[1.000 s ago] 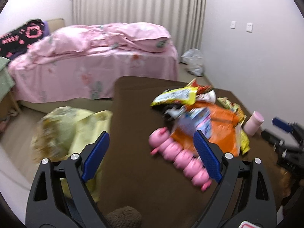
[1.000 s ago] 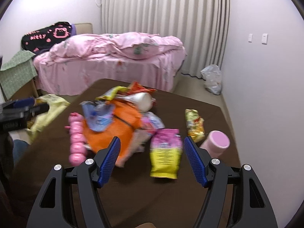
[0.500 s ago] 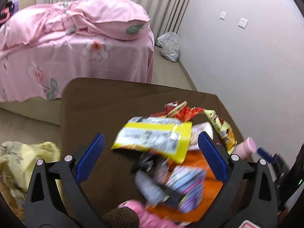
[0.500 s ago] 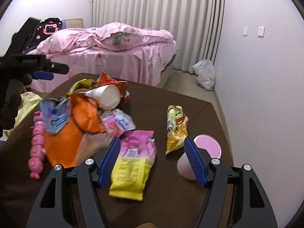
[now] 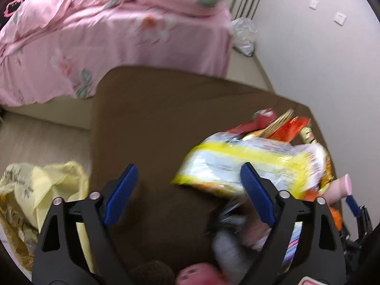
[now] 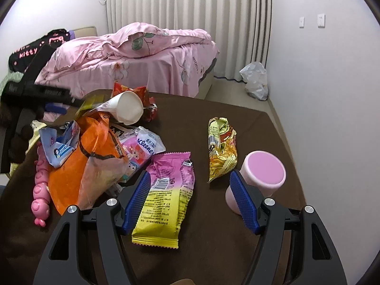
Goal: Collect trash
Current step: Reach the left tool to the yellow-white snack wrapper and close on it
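Observation:
A heap of trash covers the brown table (image 6: pixel 213 118). In the left wrist view a blurred yellow-and-white wrapper (image 5: pixel 249 163) lies on top of the heap. My left gripper (image 5: pixel 190 190) hovers over its left end, jaws wide and closing, pads not touching it. In the right wrist view my right gripper (image 6: pixel 191 200) stands open above a pink-and-yellow wrapper (image 6: pixel 166 194). A pink cup (image 6: pixel 261 173) lies tipped beside its right finger. A gold-green wrapper (image 6: pixel 222 152) lies just beyond. An orange bag (image 6: pixel 78 166), a white paper cup (image 6: pixel 127 108) and a tissue pack (image 6: pixel 140 147) are piled at the left.
A pink caterpillar toy (image 6: pixel 40 190) lies along the table's left edge. A yellow bag (image 5: pixel 35 190) sits on the floor left of the table. A pink bed (image 6: pixel 142 59) stands behind, with a white plastic bag (image 6: pixel 254 80) by the curtain and a wall close on the right.
The left gripper swung right and tipped down toward the heap, so the yellow-and-white wrapper now fills its right side. The right gripper came lower and closer to the pink-and-yellow wrapper and the cup.

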A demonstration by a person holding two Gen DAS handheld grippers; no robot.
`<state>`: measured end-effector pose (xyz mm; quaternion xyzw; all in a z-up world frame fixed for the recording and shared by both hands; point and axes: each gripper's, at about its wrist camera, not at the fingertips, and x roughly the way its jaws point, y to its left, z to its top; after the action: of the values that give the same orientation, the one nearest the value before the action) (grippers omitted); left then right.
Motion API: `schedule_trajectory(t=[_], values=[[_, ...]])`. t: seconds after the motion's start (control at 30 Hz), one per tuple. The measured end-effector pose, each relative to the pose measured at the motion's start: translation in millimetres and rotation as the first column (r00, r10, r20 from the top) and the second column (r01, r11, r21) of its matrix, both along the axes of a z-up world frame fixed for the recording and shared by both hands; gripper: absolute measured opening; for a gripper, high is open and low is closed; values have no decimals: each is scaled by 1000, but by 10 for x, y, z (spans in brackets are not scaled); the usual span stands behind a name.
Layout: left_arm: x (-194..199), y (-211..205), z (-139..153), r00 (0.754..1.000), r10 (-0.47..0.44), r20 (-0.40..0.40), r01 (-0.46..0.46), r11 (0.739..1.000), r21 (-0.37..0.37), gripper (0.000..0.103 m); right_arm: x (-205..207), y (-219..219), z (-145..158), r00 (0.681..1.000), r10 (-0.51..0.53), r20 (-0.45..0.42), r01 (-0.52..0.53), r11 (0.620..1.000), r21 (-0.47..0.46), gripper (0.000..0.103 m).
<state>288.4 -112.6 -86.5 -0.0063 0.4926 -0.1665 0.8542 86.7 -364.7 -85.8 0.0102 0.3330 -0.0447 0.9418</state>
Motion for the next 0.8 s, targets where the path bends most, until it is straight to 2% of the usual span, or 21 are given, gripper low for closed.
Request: schedule_trajectory(t=[0.03,0.13,0.2,0.27,0.4,0.5,0.53,0.57,0.63,0.7,0.73,0.8], values=[[1,76,-54,1000,10,-24,-10,1000,-10,78,-1,5,1,1000,0,1,0,1000,4,66],[-21,226,-72,997,17,-75,-26,993,-119,75,-15,30,8,1000,5,6,-5,1000,3,66],[-37,277,2,996,-3,-84,-16,975,-223,75,-32,35,8,1000,2,9,-2,1000,-4,66],[-57,222,88,997,-20,-76,-2,961,-275,75,-31,25,-4,1000,-1,6,1,1000,3,66],[7,-80,105,994,-37,-106,7,962,-274,75,-22,16,-78,1000,-2,-17,2,1000,31,66],[121,-222,35,990,7,-139,-40,971,-236,73,-32,52,-108,1000,4,-24,-4,1000,17,66],[146,-219,24,989,26,-142,-58,971,-231,62,-44,64,-111,1000,6,-23,-6,1000,9,66],[142,-188,27,988,53,-142,-86,968,-238,45,-58,75,-114,1000,6,-20,-6,1000,-3,66],[126,-114,34,989,44,-141,-84,953,-292,27,-76,89,-117,1000,4,-14,-4,1000,-25,66],[54,-70,94,994,25,-104,-56,949,-310,20,-79,90,-131,1000,2,-14,-2,999,-32,66],[-6,-76,139,998,16,-65,-34,958,-285,14,-72,86,-138,1000,3,-17,-4,1000,-26,66],[-53,-89,164,999,-11,-31,3,966,-258,11,-59,85,-143,1000,10,-25,-11,1000,-16,66]])
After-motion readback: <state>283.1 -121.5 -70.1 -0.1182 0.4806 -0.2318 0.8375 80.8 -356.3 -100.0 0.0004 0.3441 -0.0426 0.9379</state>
